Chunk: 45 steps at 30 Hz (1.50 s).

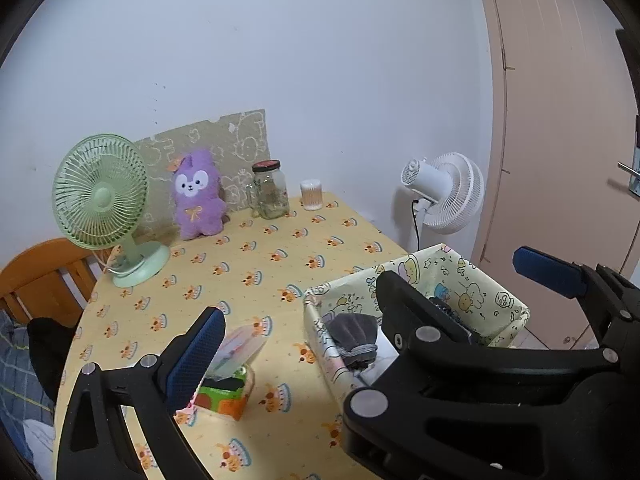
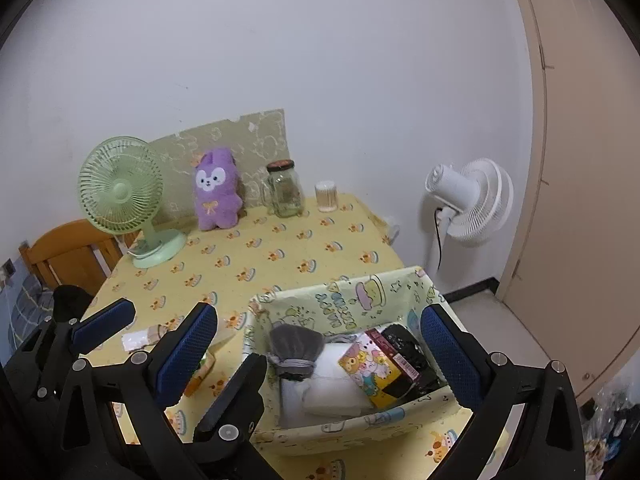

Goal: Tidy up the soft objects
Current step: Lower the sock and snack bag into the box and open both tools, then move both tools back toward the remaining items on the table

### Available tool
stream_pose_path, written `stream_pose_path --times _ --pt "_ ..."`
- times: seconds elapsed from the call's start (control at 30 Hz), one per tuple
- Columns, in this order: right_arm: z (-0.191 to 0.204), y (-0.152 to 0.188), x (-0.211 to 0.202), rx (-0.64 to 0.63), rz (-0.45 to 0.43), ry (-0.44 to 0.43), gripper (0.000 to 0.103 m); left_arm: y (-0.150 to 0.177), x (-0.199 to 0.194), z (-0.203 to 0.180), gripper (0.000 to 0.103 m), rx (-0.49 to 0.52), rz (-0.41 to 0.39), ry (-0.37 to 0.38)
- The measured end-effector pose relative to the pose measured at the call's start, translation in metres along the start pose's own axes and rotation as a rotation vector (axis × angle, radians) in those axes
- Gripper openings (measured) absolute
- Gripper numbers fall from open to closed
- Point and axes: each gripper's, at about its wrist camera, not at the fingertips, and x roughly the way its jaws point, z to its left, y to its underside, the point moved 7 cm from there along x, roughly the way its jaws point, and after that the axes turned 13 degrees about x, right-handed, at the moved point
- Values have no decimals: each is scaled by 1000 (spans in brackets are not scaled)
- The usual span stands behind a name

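Observation:
A yellow fabric bin (image 2: 336, 308) with cartoon prints stands on the table's right side and holds a grey rolled sock (image 2: 296, 350), white cloth, a colourful box and a black item. It also shows in the left wrist view (image 1: 472, 280). A purple plush toy (image 1: 197, 196) sits upright at the back against a board; it also shows in the right wrist view (image 2: 218, 194). My left gripper (image 1: 372, 304) is open and empty, above the table beside the bin. My right gripper (image 2: 324, 344) is open and empty, straddling the bin from above.
A tissue pack (image 1: 228, 380) with an open lid lies near the left fingers. A green desk fan (image 1: 106, 204), a glass jar (image 1: 270, 190) and a cotton-swab tub (image 1: 311, 194) stand at the back. A white floor fan (image 1: 448, 196) and a wooden chair (image 1: 44, 276) flank the table.

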Motion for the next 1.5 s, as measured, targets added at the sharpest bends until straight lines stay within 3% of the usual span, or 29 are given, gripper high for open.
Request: stream_pose_path --times 0.33,0.73,1.1,1.5 --pt "25 7 -21 -35 -22 -43 103 10 -23 17 103 -28 -33 -30" --pt "56 28 -22 -95 -15 -56 103 38 -31 42 103 -69 -16 -39" --pt "81 51 -7 -105 25 -86 103 63 -28 66 103 -87 8 -77" --pt "112 82 22 -159 81 -127 103 101 -12 92 103 -122 90 -99"
